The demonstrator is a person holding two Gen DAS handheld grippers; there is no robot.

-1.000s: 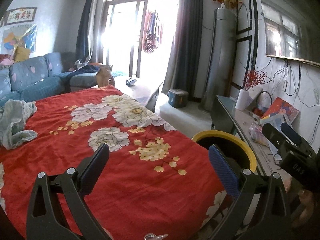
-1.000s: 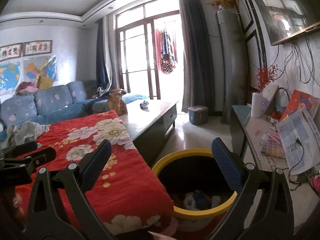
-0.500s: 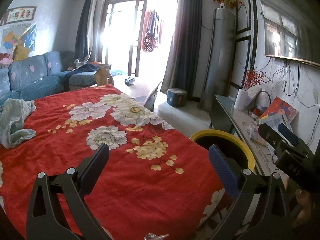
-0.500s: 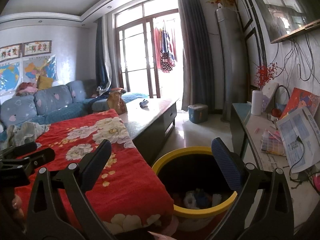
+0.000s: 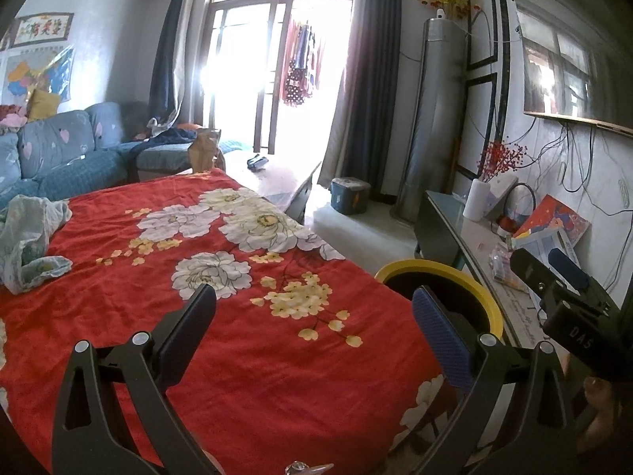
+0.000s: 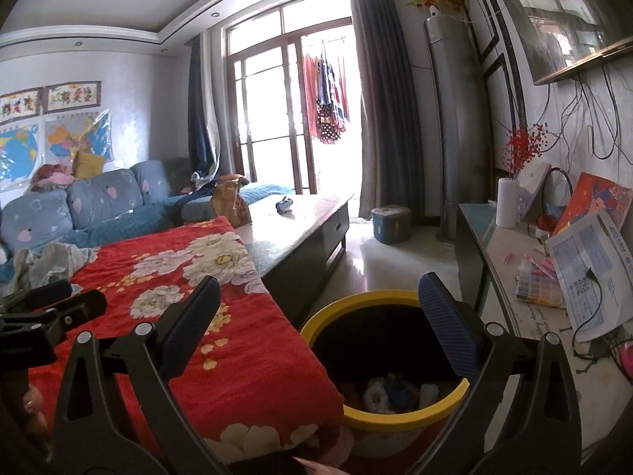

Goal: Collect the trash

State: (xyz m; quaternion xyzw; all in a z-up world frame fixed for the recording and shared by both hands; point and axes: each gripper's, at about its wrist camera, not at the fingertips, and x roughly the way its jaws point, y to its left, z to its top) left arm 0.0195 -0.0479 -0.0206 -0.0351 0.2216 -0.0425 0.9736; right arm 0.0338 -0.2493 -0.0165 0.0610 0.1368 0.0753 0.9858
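Landmark for all positions: the yellow-rimmed trash bin (image 6: 385, 356), standing on the floor against the near corner of the table under the red floral cloth (image 5: 245, 316).

Change over the last second: very little. In the left wrist view the bin and cloth have slid slightly left and down, so the left gripper (image 5: 314, 324) has drifted a touch; the right wrist view is nearly the same as before. Neither claw has changed its spread.

Left gripper: fingers wide apart, nothing between them, hovering over the cloth just left of the bin.

Right gripper (image 6: 320, 318): fingers also wide apart and empty, poised above the bin with the right finger over the opening and the left finger over the cloth edge.

Task's thing: crumpled trash (image 6: 389, 390), white and blue pieces, lies at the bottom of the bin. No loose trash shows on the cloth beside the bin. The only item on the cloth is a pale rumpled garment (image 5: 27, 241), well away from the bin at the far left edge; whether it counts as trash cannot be told.

Judgement: with both claws empty and held steady over the bin, the drop looks done and the collection is at or near its end, unless something lies out of view.
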